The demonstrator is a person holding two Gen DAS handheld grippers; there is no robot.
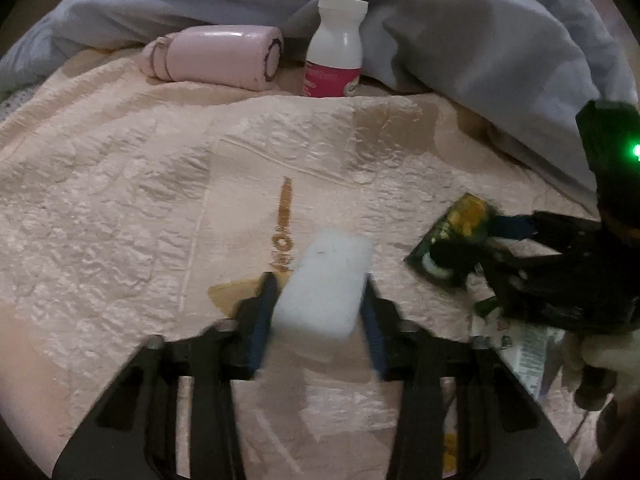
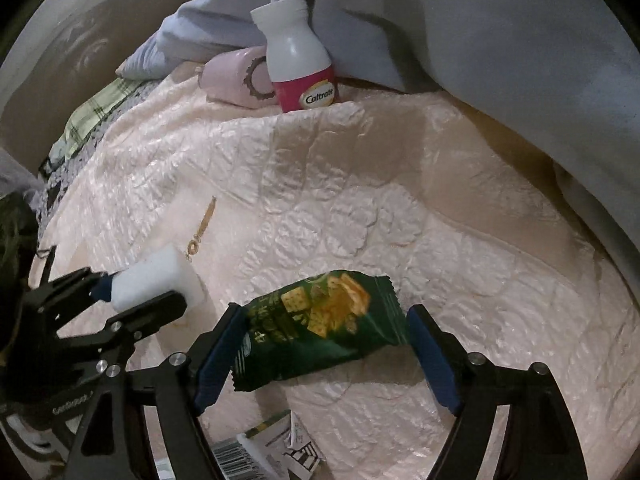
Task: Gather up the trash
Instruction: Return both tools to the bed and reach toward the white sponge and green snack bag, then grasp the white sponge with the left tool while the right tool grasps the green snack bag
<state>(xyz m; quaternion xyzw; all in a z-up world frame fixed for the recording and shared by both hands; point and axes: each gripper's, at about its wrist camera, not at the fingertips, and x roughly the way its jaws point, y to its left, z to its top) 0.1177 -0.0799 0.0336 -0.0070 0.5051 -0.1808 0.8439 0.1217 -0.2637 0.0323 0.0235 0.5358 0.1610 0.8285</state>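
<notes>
Left wrist view
- Left gripper (image 1: 320,300): it points down at the pale quilted bedspread (image 1: 120,200), and both blue pads sit against the sides of a white foam block (image 1: 324,284), which it holds.
- White foam block: clamped between the fingers, with its far end sticking out past the fingertips over the gold lettering on the cover.
- Right gripper (image 1: 476,240): it comes in from the right edge, its fingertips at the green snack packet (image 1: 456,240); from here it cannot be told whether they press on it.
- Far side: a pink flask (image 1: 216,58) lies on its side just beside an upright white bottle (image 1: 336,52) with a pink label, both against the rumpled blue-grey blanket (image 1: 460,40).

Right wrist view
- Right gripper (image 2: 324,344): its jaws stand wide, one on each side of the packet.
- Green snack packet (image 2: 320,332): it lies slantwise between the two blue pads. The left pad is at its crimped end; the right pad looks just clear of the other end.
- Left gripper (image 2: 140,292): seen at the left, gripping the white foam block (image 2: 152,276), well apart from the packet.
- Near edge: a torn paper wrapper (image 2: 272,452) with a barcode lies on the cover below the packet.
</notes>
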